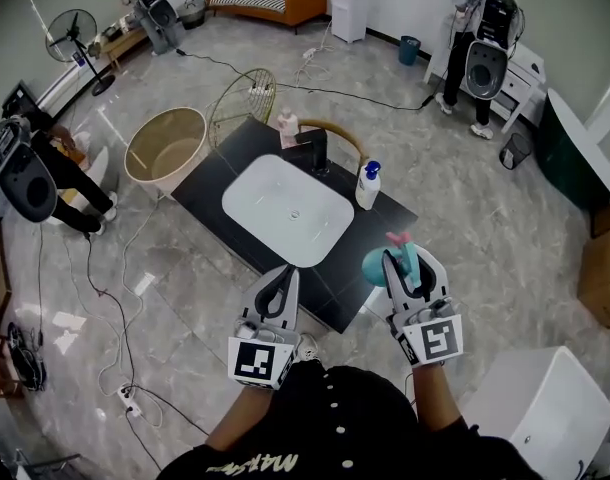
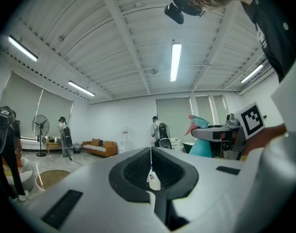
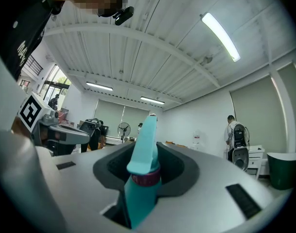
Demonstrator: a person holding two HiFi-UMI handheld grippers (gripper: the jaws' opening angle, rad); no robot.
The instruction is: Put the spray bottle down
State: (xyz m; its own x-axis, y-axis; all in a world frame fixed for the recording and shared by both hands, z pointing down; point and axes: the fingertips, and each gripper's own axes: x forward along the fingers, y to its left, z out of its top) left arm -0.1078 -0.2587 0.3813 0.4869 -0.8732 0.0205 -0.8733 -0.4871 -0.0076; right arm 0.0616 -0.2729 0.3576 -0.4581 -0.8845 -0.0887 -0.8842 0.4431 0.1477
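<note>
A teal spray bottle (image 1: 378, 265) with a pink trigger is clamped by its neck in my right gripper (image 1: 409, 264), which is shut on it. The bottle hangs over the floor just off the near right corner of the black counter (image 1: 210, 186). In the right gripper view the bottle's neck and head (image 3: 143, 174) fill the space between the jaws. My left gripper (image 1: 282, 274) is shut with nothing in it, at the counter's near edge. In the left gripper view its jaws meet in a seam (image 2: 151, 155), and the bottle (image 2: 202, 147) shows to the right.
The counter holds a white sink basin (image 1: 288, 209), a black faucet (image 1: 318, 152), a white pump bottle (image 1: 368, 185) and a pink bottle (image 1: 287, 126). A beige tub (image 1: 166, 146) and a wire basket (image 1: 243, 96) stand behind it. A white box (image 1: 545, 408) is at right; cables cross the floor.
</note>
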